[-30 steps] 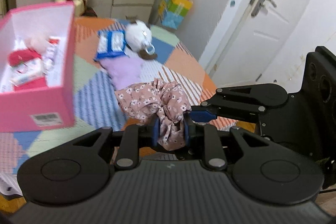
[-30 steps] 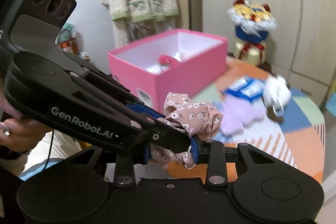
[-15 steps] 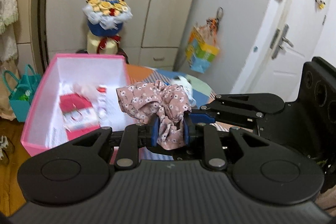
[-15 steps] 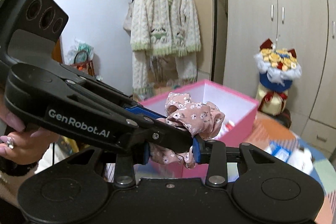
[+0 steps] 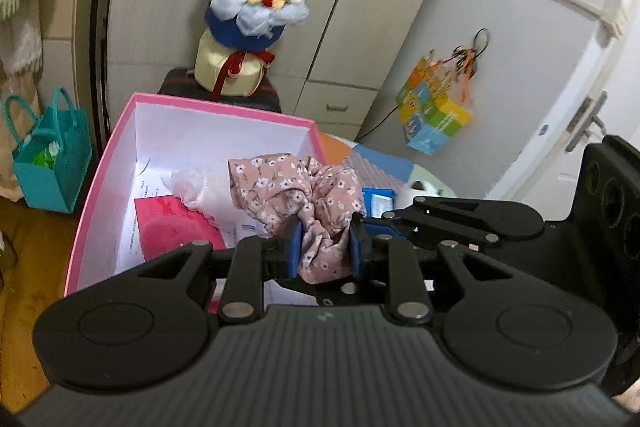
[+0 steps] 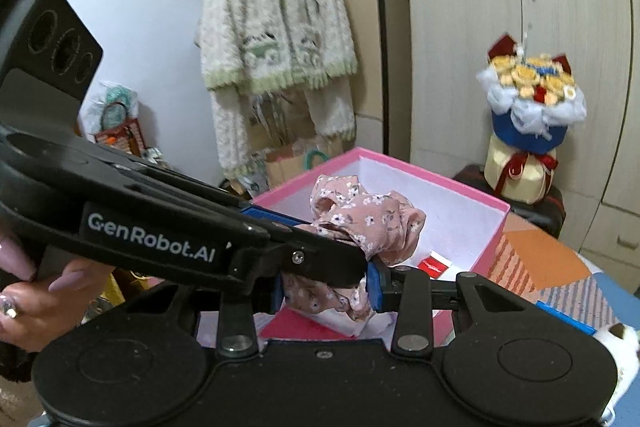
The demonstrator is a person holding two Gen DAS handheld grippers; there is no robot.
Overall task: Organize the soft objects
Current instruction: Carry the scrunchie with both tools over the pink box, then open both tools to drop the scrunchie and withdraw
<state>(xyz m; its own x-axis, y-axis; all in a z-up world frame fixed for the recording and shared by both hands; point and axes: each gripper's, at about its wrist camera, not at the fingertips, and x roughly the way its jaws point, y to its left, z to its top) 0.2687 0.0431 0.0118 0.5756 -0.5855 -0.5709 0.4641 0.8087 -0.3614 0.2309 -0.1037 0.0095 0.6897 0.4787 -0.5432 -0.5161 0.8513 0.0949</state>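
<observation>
A home bedroom: white wardrobe [image 6: 560, 27], cardigan [image 6: 276, 39] on a hanger, bouquet [image 5: 252, 7], door [image 5: 580, 131].

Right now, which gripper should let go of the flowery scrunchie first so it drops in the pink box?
Probably the right gripper: the left gripper pinches the scrunchie over the pink box.

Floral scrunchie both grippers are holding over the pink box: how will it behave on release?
The scrunchie is probably floppy: its fabric bunches and sags between the left gripper pads. It looks light, so it should drop softly into the pink box, unlikely to roll or break. Folds may snag on the right gripper.
</observation>
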